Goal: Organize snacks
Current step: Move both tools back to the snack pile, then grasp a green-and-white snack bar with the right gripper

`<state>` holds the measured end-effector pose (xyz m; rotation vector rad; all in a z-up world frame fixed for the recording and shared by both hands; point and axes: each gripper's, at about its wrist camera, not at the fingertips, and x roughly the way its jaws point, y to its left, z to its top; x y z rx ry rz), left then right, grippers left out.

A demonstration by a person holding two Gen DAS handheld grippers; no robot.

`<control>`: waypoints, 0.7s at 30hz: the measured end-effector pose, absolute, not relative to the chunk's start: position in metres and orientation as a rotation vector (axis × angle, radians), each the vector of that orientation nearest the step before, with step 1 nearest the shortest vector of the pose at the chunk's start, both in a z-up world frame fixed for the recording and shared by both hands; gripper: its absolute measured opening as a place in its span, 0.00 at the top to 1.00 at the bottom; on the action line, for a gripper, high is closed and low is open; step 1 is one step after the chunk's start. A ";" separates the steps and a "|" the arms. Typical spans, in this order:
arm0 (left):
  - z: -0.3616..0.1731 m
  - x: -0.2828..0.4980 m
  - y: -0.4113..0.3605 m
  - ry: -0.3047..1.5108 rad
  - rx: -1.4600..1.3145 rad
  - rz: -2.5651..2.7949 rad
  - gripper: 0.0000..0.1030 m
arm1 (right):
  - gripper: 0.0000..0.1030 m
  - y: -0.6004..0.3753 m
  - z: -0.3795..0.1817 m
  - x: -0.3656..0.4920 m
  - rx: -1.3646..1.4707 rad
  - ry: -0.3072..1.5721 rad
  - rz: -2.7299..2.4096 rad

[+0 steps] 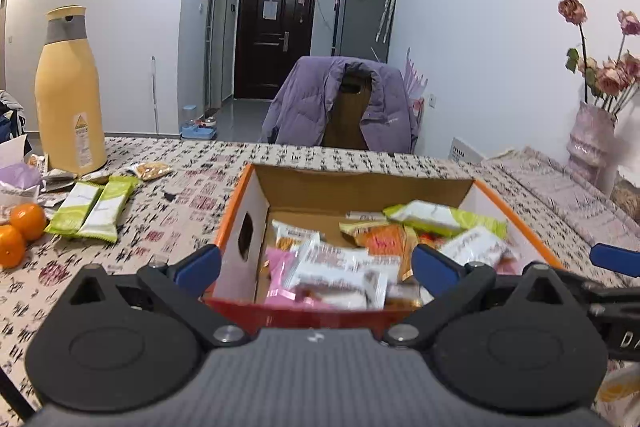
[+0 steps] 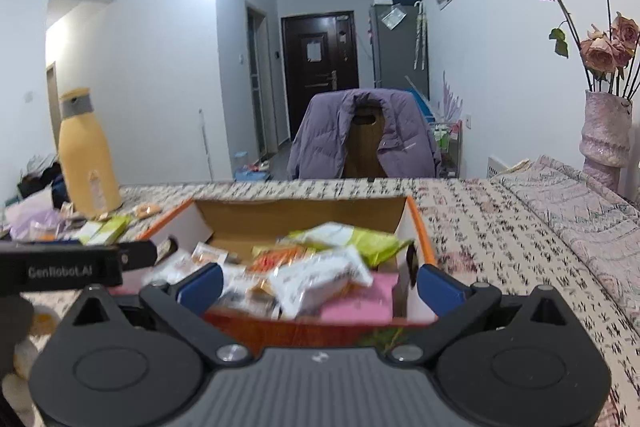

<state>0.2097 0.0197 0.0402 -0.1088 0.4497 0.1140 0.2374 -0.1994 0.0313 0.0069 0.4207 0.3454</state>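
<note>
Snacks [image 1: 340,263] in box [image 1: 516,215] | just ahead of left gripper [image 1: 316,263], right gripper [image 2: 318,281] | both wide, empty

Two green snack bars [image 1: 90,213], two oranges [image 1: 18,231], one yellow flask [image 1: 68,93], one cardboard box [image 1: 248,227].

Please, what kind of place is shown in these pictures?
Most likely a home, at a dining table in a flat's living area. A purple jacket hangs over a chair, a fridge stands by the dark entrance door, and a vase of dried roses sits beside the wall.
</note>
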 end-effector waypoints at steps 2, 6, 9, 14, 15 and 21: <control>0.037 0.201 0.019 0.465 -0.103 0.106 0.00 | 0.00 -0.197 0.026 0.229 -0.010 0.448 0.357; 0.027 0.179 0.022 0.500 -0.089 0.095 0.00 | 0.00 -0.190 0.011 0.214 -0.057 0.512 0.382; 0.018 0.165 0.027 0.529 -0.084 0.088 0.00 | 0.00 -0.185 -0.002 0.205 -0.090 0.573 0.393; 0.002 0.142 0.040 0.579 -0.085 0.077 0.00 | 0.00 -0.184 -0.018 0.193 -0.127 0.640 0.402; -0.002 0.139 0.042 0.588 -0.086 0.075 0.00 | 0.00 -0.184 -0.020 0.191 -0.134 0.647 0.401; -0.026 0.130 0.058 0.637 -0.090 0.089 0.00 | 0.05 -0.178 -0.028 0.190 -0.162 0.679 0.421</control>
